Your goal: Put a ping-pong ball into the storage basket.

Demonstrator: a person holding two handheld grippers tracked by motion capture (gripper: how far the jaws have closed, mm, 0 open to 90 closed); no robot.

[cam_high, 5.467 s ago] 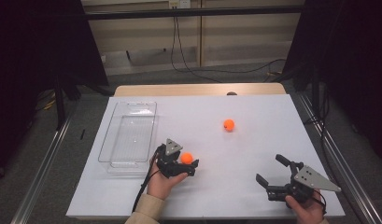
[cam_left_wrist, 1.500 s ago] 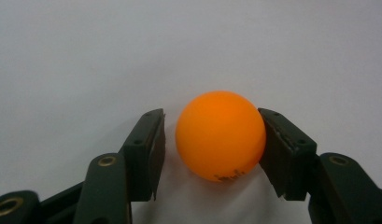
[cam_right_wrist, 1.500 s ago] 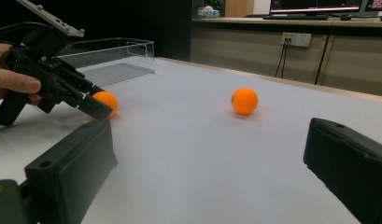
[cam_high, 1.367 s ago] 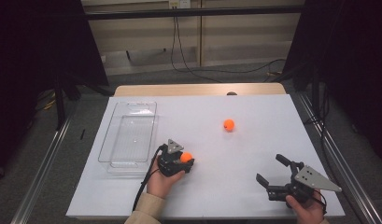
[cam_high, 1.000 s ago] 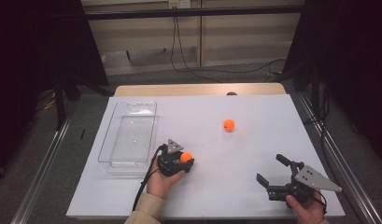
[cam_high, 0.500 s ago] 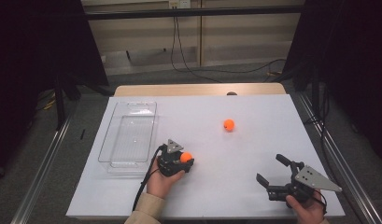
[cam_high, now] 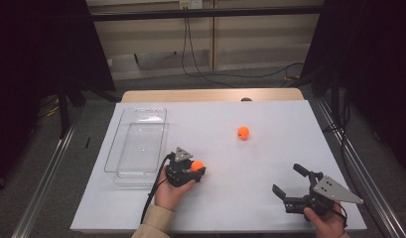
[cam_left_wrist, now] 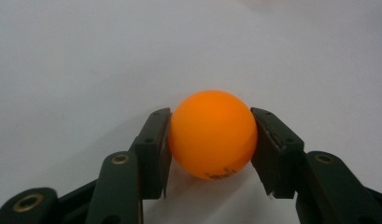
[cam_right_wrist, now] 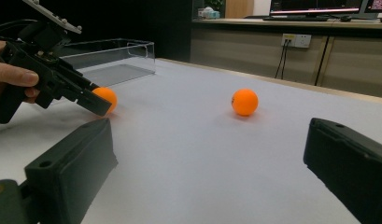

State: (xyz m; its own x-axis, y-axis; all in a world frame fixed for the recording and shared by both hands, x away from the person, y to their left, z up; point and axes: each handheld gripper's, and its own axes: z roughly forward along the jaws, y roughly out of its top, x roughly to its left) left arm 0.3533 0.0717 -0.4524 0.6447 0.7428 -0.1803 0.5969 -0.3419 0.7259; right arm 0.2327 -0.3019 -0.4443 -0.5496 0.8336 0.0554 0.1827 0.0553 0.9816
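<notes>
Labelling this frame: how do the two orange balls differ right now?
The near orange ball sits clamped between the left tongs, pads pressed on both its sides; the far orange ball lies free on the white table, nothing touching it. The near one is close to the clear tray; the far one rests further up the table, toward the middle. Both look alike in colour and size.

On the table (cam_high: 270,148), the tray (cam_high: 137,146) lies left (near edge), one ball (cam_high: 243,132) farther right.
</notes>
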